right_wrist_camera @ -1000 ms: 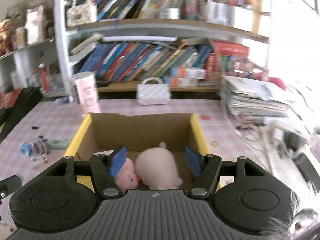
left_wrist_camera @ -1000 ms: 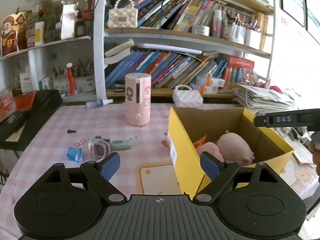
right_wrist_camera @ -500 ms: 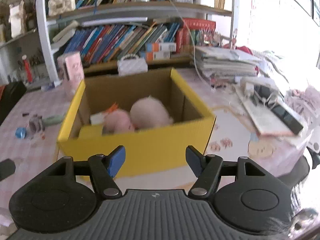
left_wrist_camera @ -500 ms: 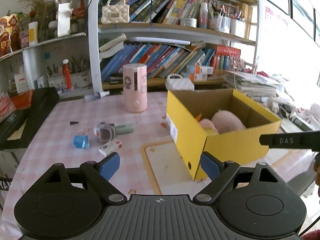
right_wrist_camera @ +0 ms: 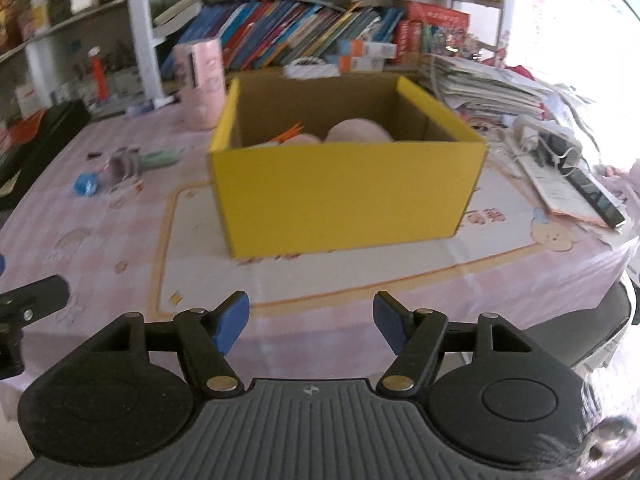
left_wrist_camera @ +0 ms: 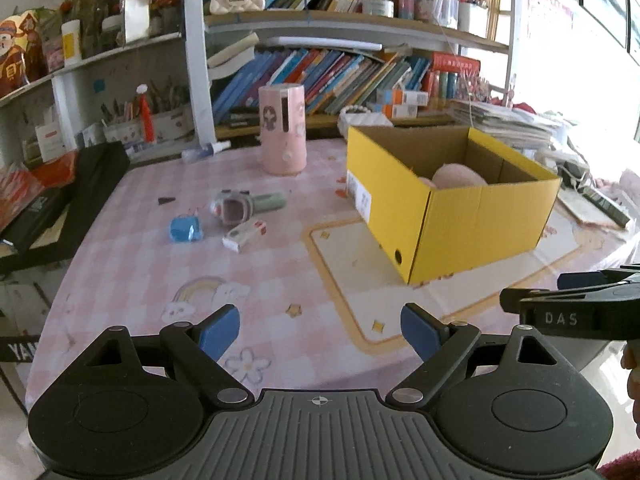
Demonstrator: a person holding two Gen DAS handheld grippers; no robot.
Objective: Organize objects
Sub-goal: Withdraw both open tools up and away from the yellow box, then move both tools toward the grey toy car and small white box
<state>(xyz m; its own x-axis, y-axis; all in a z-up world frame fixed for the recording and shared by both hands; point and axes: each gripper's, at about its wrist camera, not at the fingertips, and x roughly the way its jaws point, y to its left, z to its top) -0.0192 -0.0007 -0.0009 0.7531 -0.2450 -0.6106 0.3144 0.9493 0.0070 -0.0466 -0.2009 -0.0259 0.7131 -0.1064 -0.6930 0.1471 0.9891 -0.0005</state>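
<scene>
A yellow cardboard box (left_wrist_camera: 480, 220) (right_wrist_camera: 344, 196) stands on the pink checked table with a pink plush toy (left_wrist_camera: 456, 176) (right_wrist_camera: 358, 130) inside it. Left of the box lie a toy with a green handle (left_wrist_camera: 248, 204), a small blue object (left_wrist_camera: 185, 229) and a small white packet (left_wrist_camera: 244, 235). My left gripper (left_wrist_camera: 320, 332) hangs open over the near table edge, nothing between its blue pads. My right gripper (right_wrist_camera: 310, 322) is pulled back from the box, jaws opening, nothing between them. Its side shows at the right of the left wrist view.
A pink cylinder (left_wrist_camera: 282, 128) stands behind the loose items. Bookshelves (left_wrist_camera: 360, 64) line the back. A black case (left_wrist_camera: 60, 200) lies at the left edge. Papers, cables and a phone (right_wrist_camera: 580, 184) crowd the right side of the table.
Both grippers have drawn back from the box toward the near table edge. The right gripper, earlier over the plush in the box, is now clear of it and slightly wider.
</scene>
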